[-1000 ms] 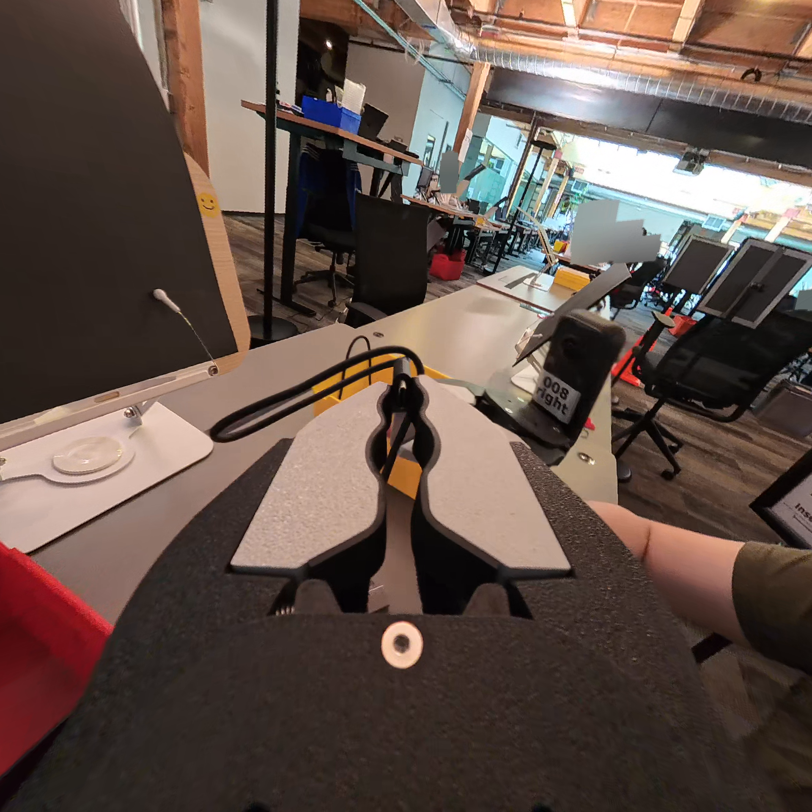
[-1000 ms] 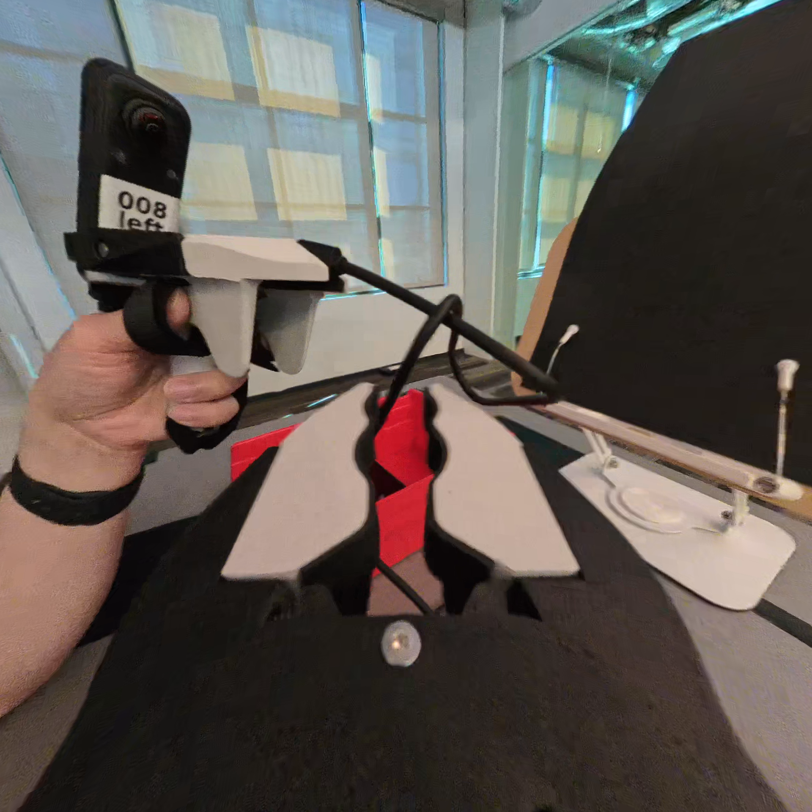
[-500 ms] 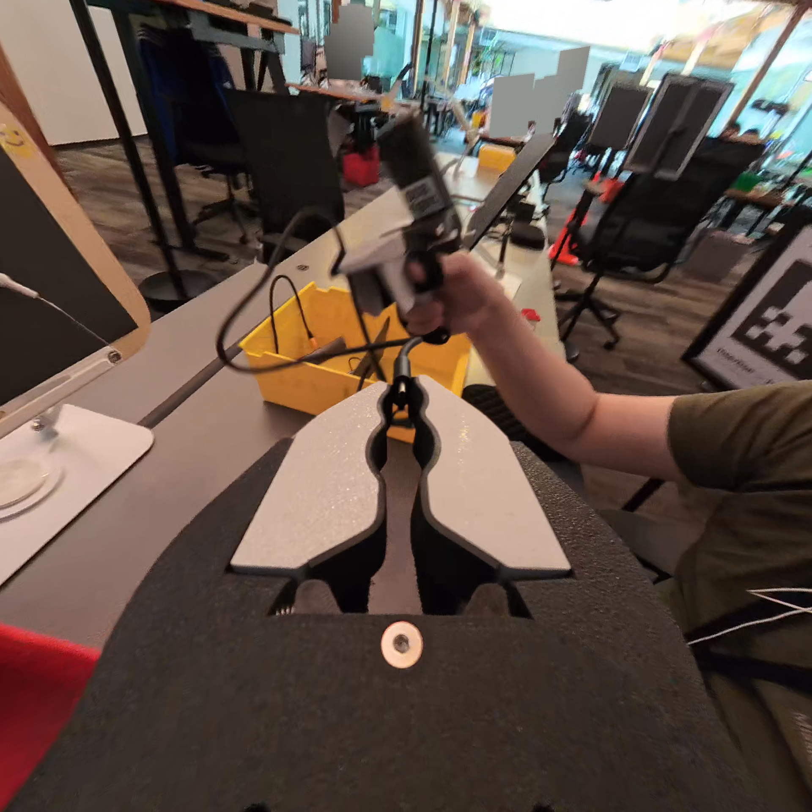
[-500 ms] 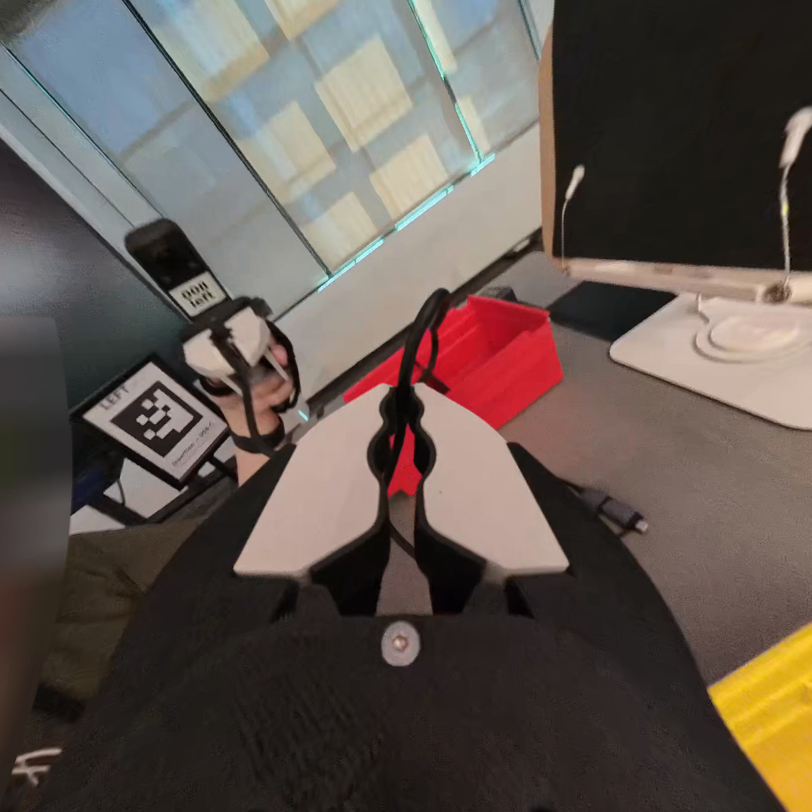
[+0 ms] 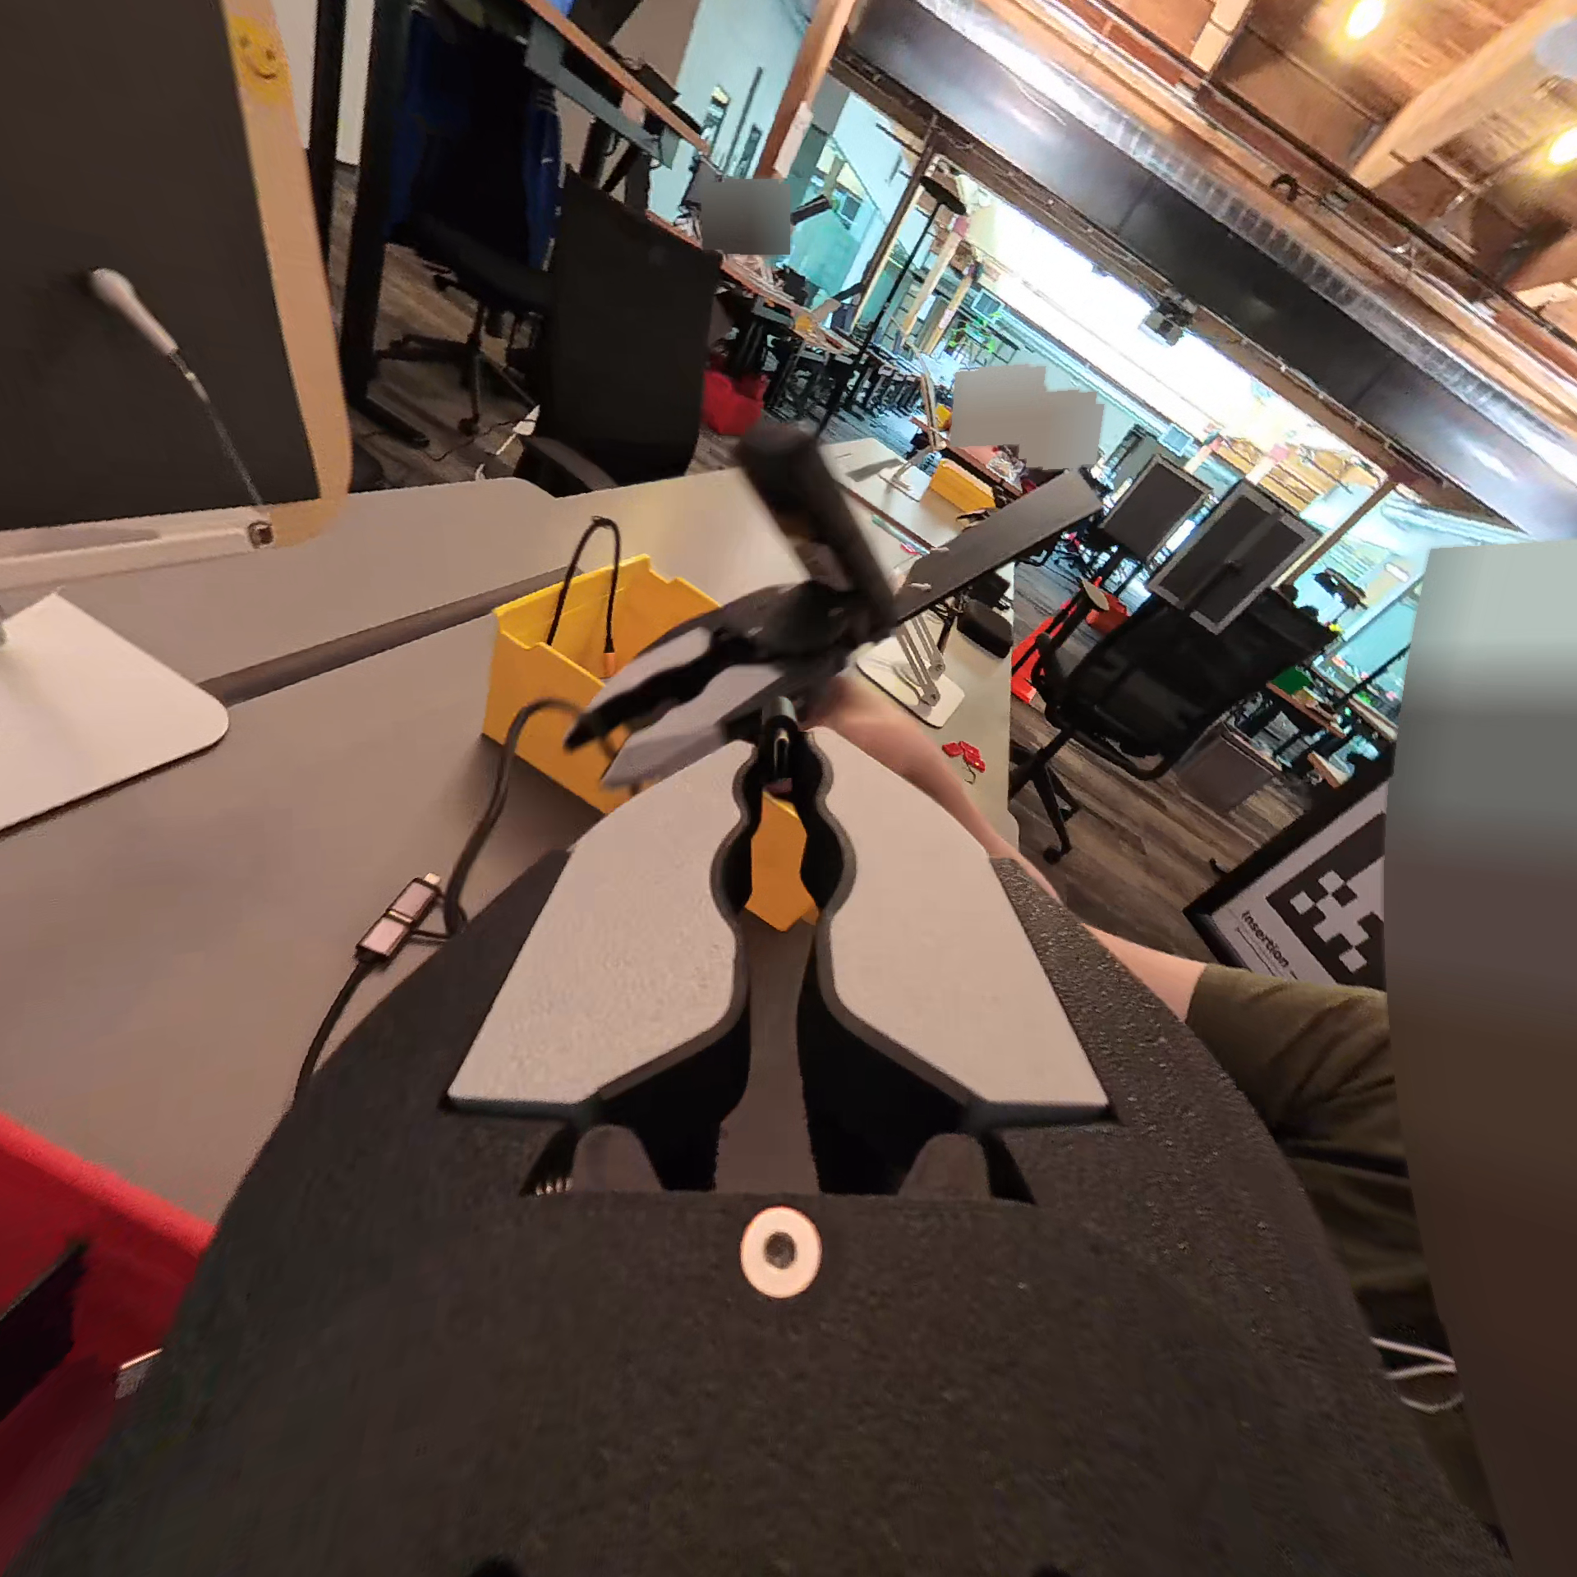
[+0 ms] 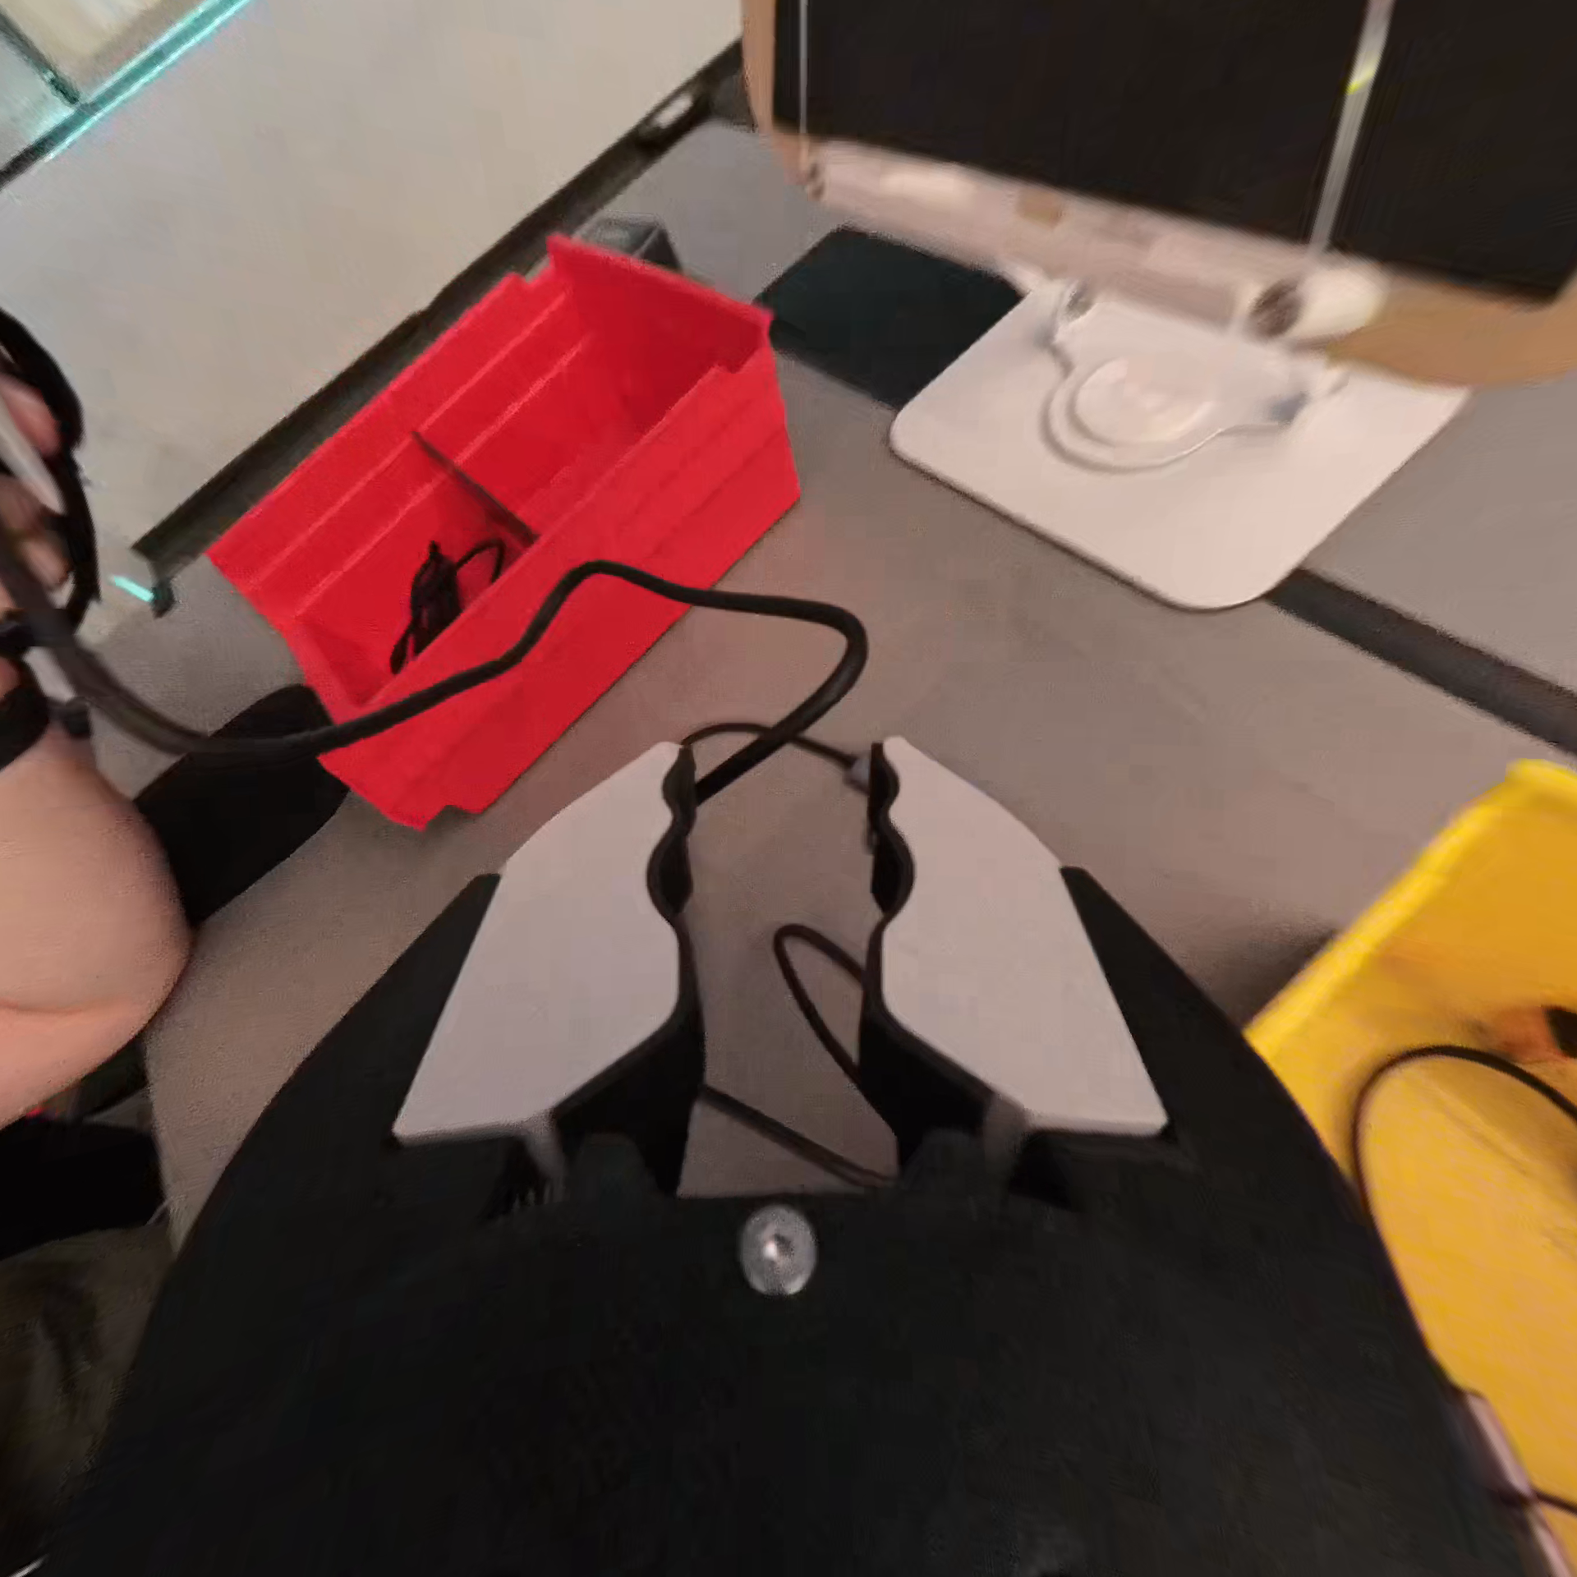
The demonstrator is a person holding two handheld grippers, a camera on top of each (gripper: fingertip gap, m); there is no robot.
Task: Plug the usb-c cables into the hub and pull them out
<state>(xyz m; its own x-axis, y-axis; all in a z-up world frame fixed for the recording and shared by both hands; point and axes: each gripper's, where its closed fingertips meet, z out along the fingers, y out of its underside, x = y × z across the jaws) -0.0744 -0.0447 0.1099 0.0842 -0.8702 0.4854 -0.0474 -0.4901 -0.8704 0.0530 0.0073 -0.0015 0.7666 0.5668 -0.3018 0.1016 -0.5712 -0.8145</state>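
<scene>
Whereas clamped before, right claw [image 6: 781,772] now agape (cable [image 6: 700,597] in left claw [image 5: 781,764])

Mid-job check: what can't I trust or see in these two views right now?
- Left wrist view: right gripper motion-blurred; jaw state unreadable there.
- Left wrist view: hub ports too small; its lead disappears behind the left gripper.
- Right wrist view: yellow bin cut off by the edge, blurred.

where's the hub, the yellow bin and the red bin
hub [image 5: 399,917]: left wrist view, middle of its grey body on the table.
yellow bin [image 5: 546,700]: left wrist view, its near side wall.
red bin [image 6: 597,589]: right wrist view, its long front wall.
</scene>
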